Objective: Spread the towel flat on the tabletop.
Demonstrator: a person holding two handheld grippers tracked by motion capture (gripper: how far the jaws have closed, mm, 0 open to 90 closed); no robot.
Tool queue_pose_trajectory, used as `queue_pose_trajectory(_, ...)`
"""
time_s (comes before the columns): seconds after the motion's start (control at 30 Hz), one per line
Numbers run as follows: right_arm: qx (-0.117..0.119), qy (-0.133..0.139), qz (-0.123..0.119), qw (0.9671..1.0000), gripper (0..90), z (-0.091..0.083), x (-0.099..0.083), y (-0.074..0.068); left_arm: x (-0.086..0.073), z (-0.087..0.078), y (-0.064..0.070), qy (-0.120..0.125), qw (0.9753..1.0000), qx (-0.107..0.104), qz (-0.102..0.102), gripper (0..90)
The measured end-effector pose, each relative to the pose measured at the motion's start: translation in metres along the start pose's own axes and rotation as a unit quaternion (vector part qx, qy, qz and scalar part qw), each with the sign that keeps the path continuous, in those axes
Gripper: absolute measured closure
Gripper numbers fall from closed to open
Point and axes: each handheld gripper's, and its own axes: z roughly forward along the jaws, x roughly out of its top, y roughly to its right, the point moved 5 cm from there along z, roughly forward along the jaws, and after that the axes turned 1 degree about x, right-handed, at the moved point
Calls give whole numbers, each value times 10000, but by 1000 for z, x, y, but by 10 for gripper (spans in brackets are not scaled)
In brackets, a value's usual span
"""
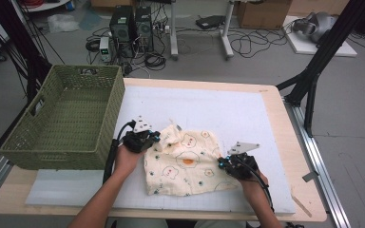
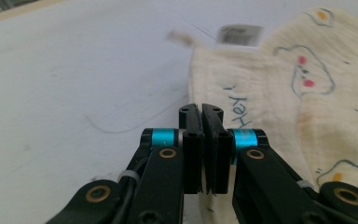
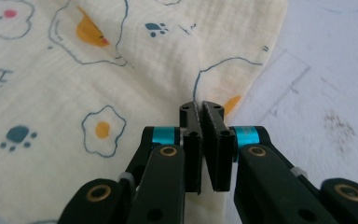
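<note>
Left gripper (image 1: 156, 138) sits at the cloth's (image 1: 187, 164) left edge, jaws pressed together w/ barely a slit between the pads. In the left gripper view, the left gripper (image 2: 204, 111) has cloth (image 2: 279, 107) edge running right under and between the pads, so it looks clamped on that hem, tho the pinch itself is mostly hidden by the black jaws. A small grey label (image 2: 240, 33) shows at the cloth's far edge, blurred.

Right gripper (image 1: 224, 163) is at the cloth's right side, near the lower right corner. In the right gripper view, the right gripper (image 3: 201, 108) is also closed down tight, w/ a fold of cloth (image 3: 98, 88) rising between the pads, so it's gripping fabric close to the edge.

Cloth is cream w/ fried-egg, paw and cloud prints, lying crumpled and partly folded on the white mat (image 1: 218, 109), approx. centre-front of the table (image 1: 285, 142), between the two hands. Green wicker basket (image 1: 66, 118) stands on the table's left end, just beside the left gripper and apart from the cloth. Both forearms come in from the bottom of the high view.
</note>
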Motion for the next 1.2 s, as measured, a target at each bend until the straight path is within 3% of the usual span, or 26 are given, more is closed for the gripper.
queue_pose_trajectory(0.13,-23,-29,-46,10000,864,-12,-8,-3,-2,-10,-5,60,9998,84,-143,865)
queue_pose_trajectory(0.23,21,-40,-51,10000,864,-24,-17,-5,-7,-17,-7,-36,9999,116,-122,864)
queue_pose_trajectory(0.33,270,-24,-11,9996,863,-36,-31,-13,-13,-28,-5,-107,9999,92,-100,864)
queue_pose_trajectory(0.47,398,0,-1,9992,839,-42,-37,-21,-21,-29,-4,-164,9998,84,-85,859)
queue_pose_trajectory(0.53,320,276,-26,9991,745,-48,-29,-19,-23,-28,-4,-200,9997,57,-86,839)
queue_pose_trajectory(0.57,320,276,-26,9991,745,-48,-29,-19,-23,-28,-4,-200,9997,57,-86,830)
queue_pose_trajectory(0.6,280,508,55,9983,696,-52,-19,-14,-21,-29,-3,-119,9999,73,-61,803)
queue_pose_trajectory(0.7,164,691,119,9974,644,-54,-4,-7,-20,-30,-3,-48,9999,72,-100,755)
queue_pose_trajectory(0.73,-1,865,153,9961,594,-53,14,3,-20,-30,-3,-17,9998,91,-172,674)
queue_pose_trajectory(0.77,-1,865,153,9961,594,-53,14,3,-20,-30,-3,-17,9998,91,-172,641)
queue_pose_trajectory(0.8,-138,1010,183,9946,569,-49,33,15,-20,-31,-5,-7,9997,89,-230,617)
queue_pose_trajectory(0.9,-335,958,147,9947,553,-40,49,25,-19,-32,-7,116,9994,100,-296,583)
queue_pose_trajectory(0.93,-422,902,53,9950,544,-28,61,33,-18,-33,-7,161,9993,91,-316,530)
queue_pose_trajectory(1.07,-382,710,36,9967,540,-8,71,40,-16,-35,-9,333,9985,55,-440,493)
queue_pose_trajectory(1.13,-306,520,-8,9982,538,15,75,44,-15,-36,-9,370,9982,6,-467,484)
queue_pose_trajectory(1.17,-306,520,-8,9982,538,15,75,44,-15,-36,-9,370,9982,6,-467,481)
queue_pose_trajectory(1.2,-316,436,91,9985,538,26,75,48,-15,-36,-9,384,9981,-9,-472,481)
